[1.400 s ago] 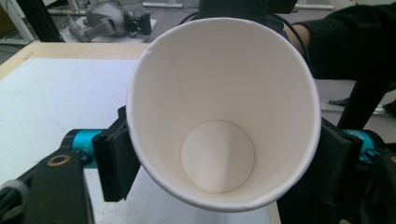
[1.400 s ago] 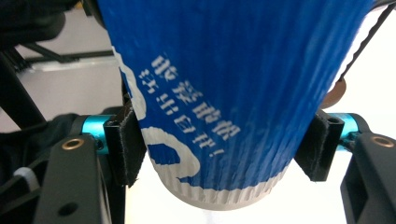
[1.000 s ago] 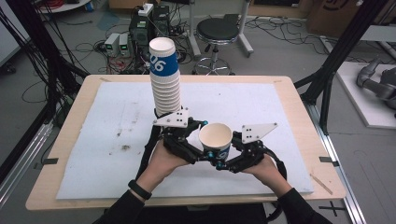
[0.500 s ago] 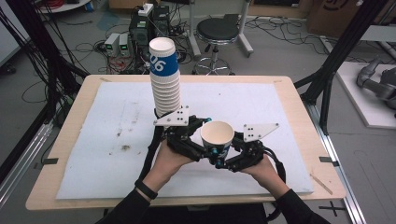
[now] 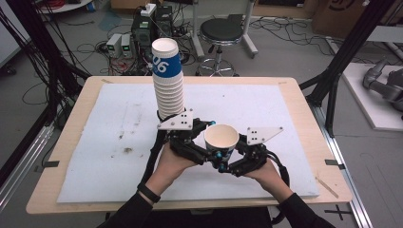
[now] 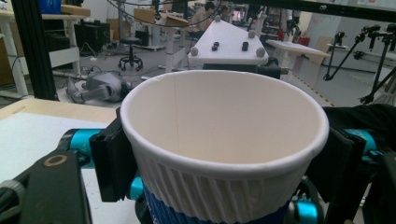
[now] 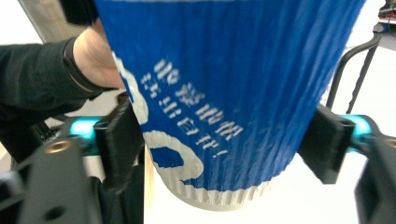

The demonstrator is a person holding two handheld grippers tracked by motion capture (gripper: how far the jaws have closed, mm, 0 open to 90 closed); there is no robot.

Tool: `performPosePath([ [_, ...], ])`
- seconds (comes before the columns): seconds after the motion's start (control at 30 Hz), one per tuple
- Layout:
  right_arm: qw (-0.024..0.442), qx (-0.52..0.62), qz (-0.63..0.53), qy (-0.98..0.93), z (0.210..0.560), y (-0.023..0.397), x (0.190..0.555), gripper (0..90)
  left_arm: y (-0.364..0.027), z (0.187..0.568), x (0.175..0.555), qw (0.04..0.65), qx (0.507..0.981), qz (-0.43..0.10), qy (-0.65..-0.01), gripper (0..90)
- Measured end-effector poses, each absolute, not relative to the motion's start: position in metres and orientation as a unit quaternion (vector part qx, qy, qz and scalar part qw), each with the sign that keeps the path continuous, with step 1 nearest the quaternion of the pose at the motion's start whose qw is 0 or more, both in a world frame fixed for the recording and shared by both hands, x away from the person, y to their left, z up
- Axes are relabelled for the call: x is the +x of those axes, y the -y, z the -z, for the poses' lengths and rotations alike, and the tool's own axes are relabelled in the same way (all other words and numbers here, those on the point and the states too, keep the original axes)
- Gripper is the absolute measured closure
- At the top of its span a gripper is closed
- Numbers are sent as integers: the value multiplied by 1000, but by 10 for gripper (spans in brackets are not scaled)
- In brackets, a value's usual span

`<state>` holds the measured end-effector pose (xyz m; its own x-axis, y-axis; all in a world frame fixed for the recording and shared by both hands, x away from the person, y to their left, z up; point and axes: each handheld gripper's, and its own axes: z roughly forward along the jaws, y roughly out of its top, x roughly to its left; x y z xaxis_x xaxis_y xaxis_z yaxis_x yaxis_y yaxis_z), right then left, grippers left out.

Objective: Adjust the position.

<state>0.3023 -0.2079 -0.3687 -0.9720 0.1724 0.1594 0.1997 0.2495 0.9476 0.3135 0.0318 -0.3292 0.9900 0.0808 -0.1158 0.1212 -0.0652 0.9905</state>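
Black stool (image 5: 227,32) and electronics boxes (image 5: 119,44) on floor beyond wooden table (image 5: 304,118).

Colours and patterns of the cups, grippers and table.
Paper cup (image 5: 221,137): ribbed blue sleeve, white lettering, cream inside. Cup stack (image 5: 168,80): white ribs, blue top band. Grippers (image 5: 219,161): black, turquoise fittings, grey plates. Table (image 5: 294,95): pale wood, white mat (image 5: 104,118), brown stains.

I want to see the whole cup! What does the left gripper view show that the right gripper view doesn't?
Left gripper view: the cup from above, with its white inside and round rim, plus a stool far off. Right gripper view: the cup's blue ribbed outside with white print, and a hand behind it. Both: the same cup up close, and the white table cover.
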Motion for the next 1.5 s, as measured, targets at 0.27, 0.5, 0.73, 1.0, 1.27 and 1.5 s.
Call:
performPosePath([
  [0.27, 24, -130, 621, 773, 366, 211, 304, 187, -31, 332, 313, 679, 730, 16, -73, 222],
  [0.5, 32, -138, 633, 761, 365, 212, 305, 188, -29, 334, 313, 677, 732, 14, -69, 224],
  [0.73, 33, -134, 638, 758, 364, 212, 304, 247, -28, 335, 313, 680, 730, 15, -70, 225],
  [1.0, 31, -132, 637, 759, 364, 212, 303, 251, -28, 335, 313, 680, 729, 14, -74, 188],
  [1.27, 21, -124, 635, 762, 363, 214, 304, 252, -36, 331, 312, 685, 725, 18, -72, 141],
  [1.5, 13, -132, 640, 757, 360, 221, 305, 252, -54, 327, 311, 686, 724, 2, -75, 139],
])
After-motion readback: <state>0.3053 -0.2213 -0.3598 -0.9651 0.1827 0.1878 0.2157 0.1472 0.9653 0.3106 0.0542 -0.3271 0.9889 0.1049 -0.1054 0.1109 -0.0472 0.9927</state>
